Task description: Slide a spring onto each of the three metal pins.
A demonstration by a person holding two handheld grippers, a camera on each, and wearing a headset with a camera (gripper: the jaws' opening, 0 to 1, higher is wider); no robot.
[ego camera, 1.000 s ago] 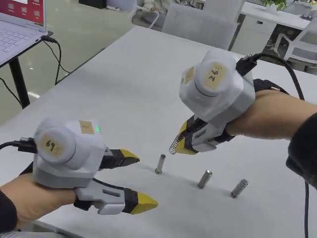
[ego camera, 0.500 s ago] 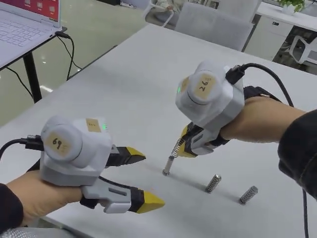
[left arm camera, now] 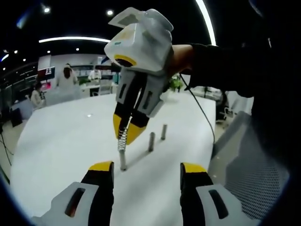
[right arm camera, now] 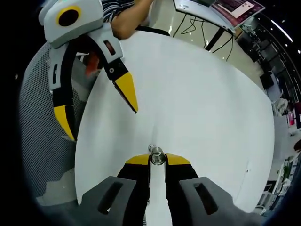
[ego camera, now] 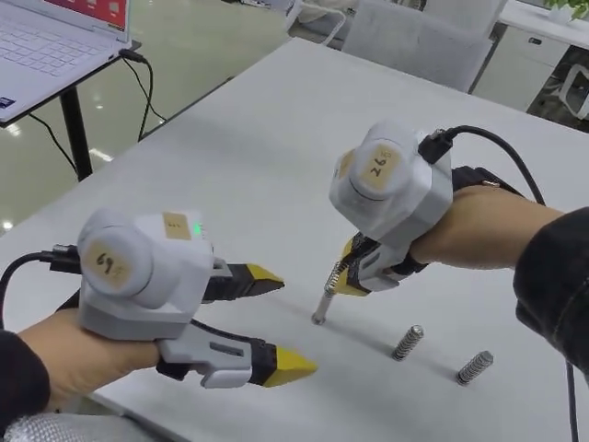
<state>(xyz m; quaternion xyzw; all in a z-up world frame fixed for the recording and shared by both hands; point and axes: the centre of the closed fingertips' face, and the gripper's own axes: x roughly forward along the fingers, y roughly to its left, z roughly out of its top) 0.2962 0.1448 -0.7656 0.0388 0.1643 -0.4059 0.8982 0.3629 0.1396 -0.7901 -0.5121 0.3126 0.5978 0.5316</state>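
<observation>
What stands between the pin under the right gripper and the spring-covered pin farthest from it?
One more spring-covered pin, standing alone on the white table; the head view shows it.

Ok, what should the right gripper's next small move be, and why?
Probably ease the right gripper straight down along the bare pin, then release. Its jaws are shut on the held spring, whose lower end meets the pin's top, roughly in line with it. The middle spring and the end spring already sit on their pins; the left gripper hangs open nearby.
</observation>
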